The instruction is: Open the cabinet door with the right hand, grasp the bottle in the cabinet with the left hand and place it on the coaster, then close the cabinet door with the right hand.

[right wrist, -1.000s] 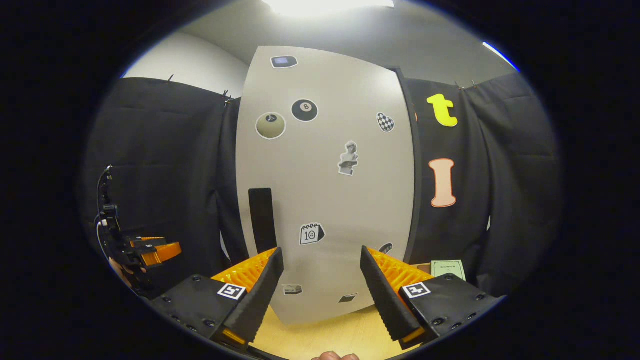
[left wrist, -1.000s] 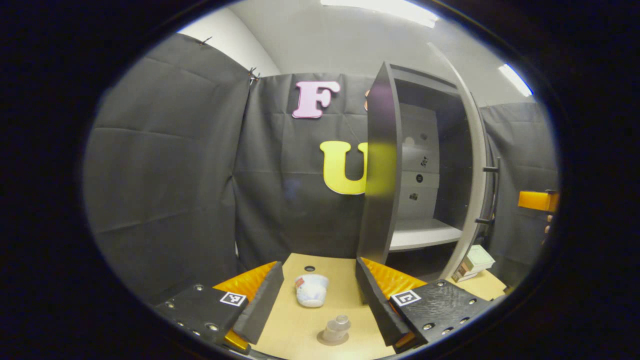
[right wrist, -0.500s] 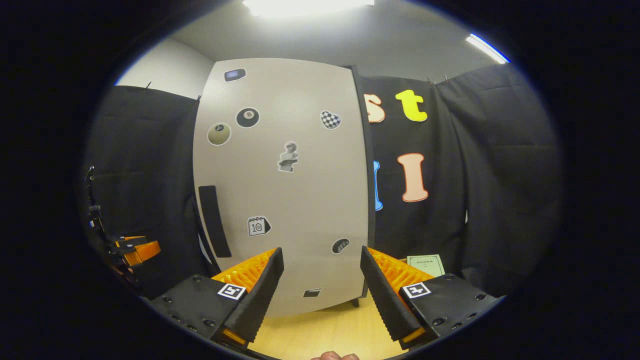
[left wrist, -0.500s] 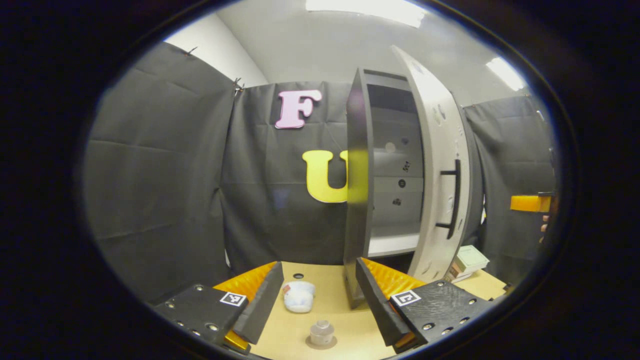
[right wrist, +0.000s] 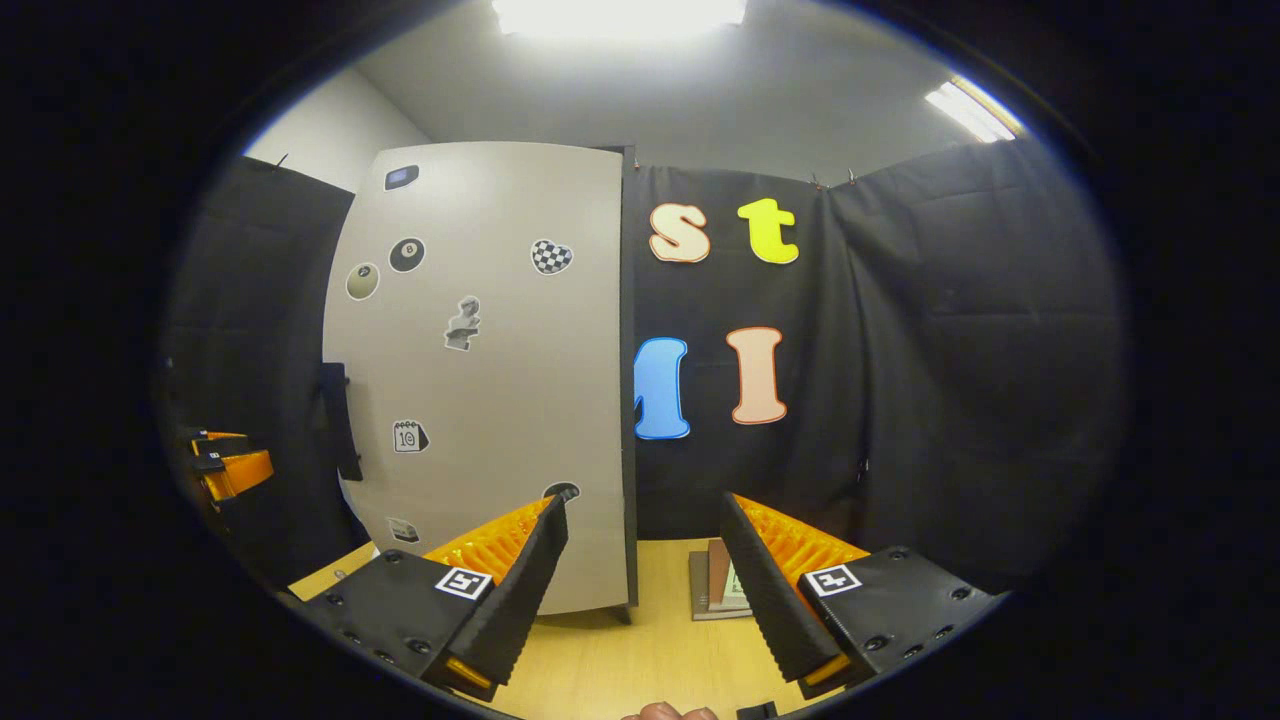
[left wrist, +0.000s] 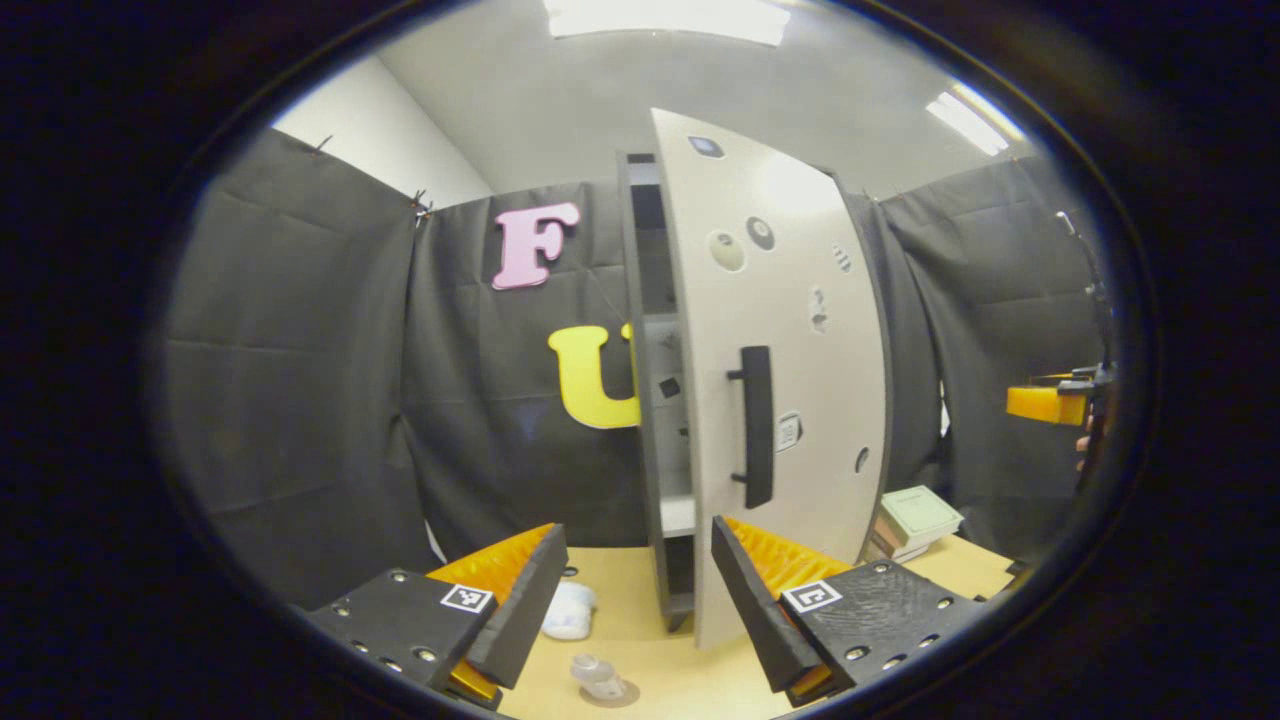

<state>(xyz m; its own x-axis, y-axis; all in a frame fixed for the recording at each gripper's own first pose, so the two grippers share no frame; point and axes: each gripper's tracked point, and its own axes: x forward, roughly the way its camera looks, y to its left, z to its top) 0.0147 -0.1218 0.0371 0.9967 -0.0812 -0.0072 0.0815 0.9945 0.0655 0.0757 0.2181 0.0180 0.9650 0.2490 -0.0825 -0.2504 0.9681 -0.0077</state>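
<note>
- Grey-white cabinet door [left wrist: 775,330] is nearly shut in the left gripper view, with just a narrow slot of shelf visible beside its black handle [left wrist: 757,425]. My guess is the closing step is almost done.
- Bottle [left wrist: 597,676] is outside the cabinet [left wrist: 640,400] now, low in front of it on a round coaster [left wrist: 612,693] on the wooden table [left wrist: 660,660]. It looks a bit tilted from this angle, hard to say.
- White cup-like thing [left wrist: 570,611] sits just behind the bottle, nearer the cabinet. Can't tell what's in it.
- Left gripper [left wrist: 635,600] is wide open and holding nothing, presumably because the bottle has been released.
- Right gripper [right wrist: 640,590] is spread wide too, nothing between the fingers, off to the hinge side of the door and not touching it.
- Stack of books [left wrist: 912,520] sits beside the cabinet on that same side.
- What little shelf shows through the slot looks empty.
</note>
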